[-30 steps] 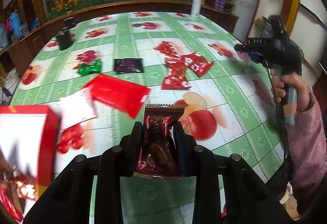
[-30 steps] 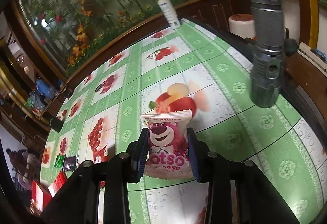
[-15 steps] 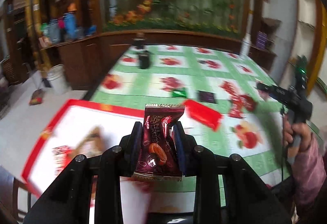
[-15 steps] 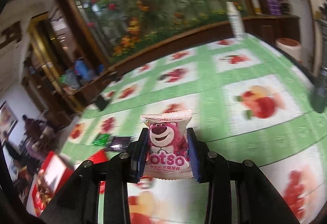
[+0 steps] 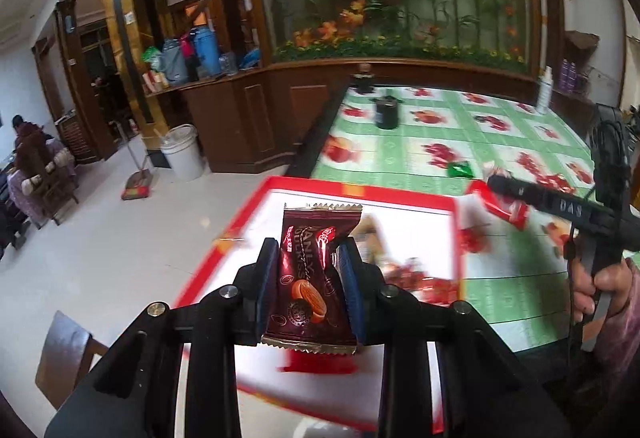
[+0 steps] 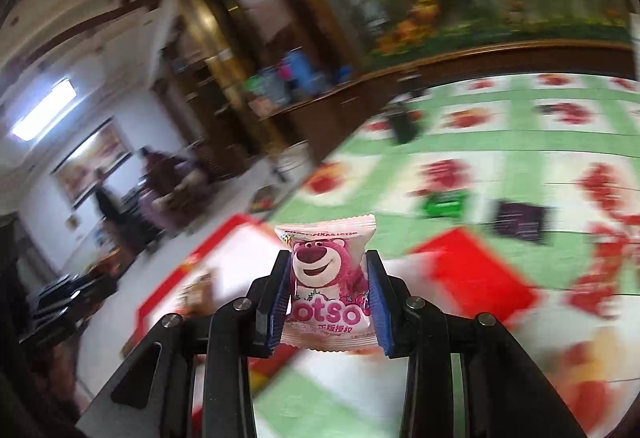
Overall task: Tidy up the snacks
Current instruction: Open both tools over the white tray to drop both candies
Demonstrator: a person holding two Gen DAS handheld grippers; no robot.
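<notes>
Both grippers are loaded up right now. The left gripper (image 5: pixel 310 280) has its jaws clamped on a dark maroon candy packet (image 5: pixel 313 278), standing upright between the pads with its crimped top edge poking up above them. Right behind and under it is the red-rimmed box (image 5: pixel 360 194) with a white inside, sitting at the near left corner of the green fruit-print tablecloth (image 5: pixel 408 154). There are already some wrappers inside the box, but they're too blurry to make out.

The right gripper (image 6: pixel 328 298) is squeezed on a pink bear packet (image 6: pixel 326 286), also upright, with the cartoon bear facing the camera. From its own view it sits just right of the box, the red rim (image 6: pixel 236 222) showing to the left of the packet.

Still out on the cloth beyond the box: a green packet (image 6: pixel 442 204), a dark purple packet (image 6: pixel 520 224) just right of that, and a flat red packet (image 6: pixel 472 270) close to the box's far corner. From the left view the right hand (image 5: pixel 600 284) with its gripper handle shows well to the right of the box.
</notes>
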